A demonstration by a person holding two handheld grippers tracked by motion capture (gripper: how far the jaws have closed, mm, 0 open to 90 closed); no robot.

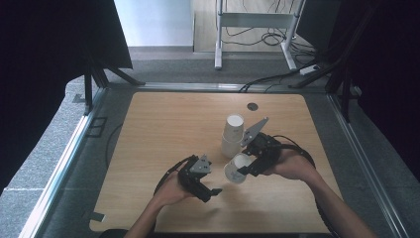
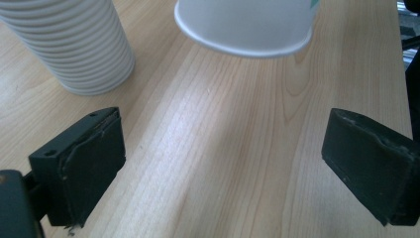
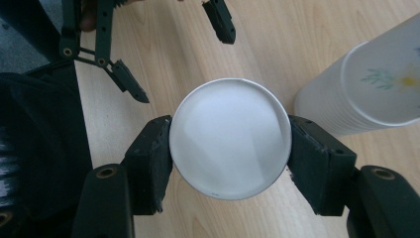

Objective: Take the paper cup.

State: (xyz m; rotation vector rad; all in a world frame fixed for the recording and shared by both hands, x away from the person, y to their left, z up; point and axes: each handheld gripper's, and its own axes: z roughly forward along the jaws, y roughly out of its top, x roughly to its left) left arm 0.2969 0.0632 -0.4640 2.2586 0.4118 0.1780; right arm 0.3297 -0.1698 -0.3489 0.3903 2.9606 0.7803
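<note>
1. Your left gripper (image 1: 216, 191) sits low over the wooden table (image 1: 163, 124) at the near left, jaws spread wide with nothing between them. In the left gripper view, bare wood lies between its pads (image 2: 81, 163), with the held cup's rim just ahead.

2. The single paper cup (image 1: 235, 168) is the piece in hand: your right gripper (image 1: 243, 169) has its jaws clamped on the cup's sides, and the right gripper view looks straight into its open mouth (image 3: 230, 139). The cup is tipped on its side, mouth toward your left gripper, and appears to be off the table.

3. The stack of paper cups (image 1: 232, 135) stands just beyond, mouth up, near the table's middle and close beside the held cup.

4. By my reading, you are carrying a cup just separated from the stack. Next, choose a clear spot near the front, turn the cup upright, lower it until the base meets the wood, then ease the jaws apart. Keep your left gripper clear.
</note>
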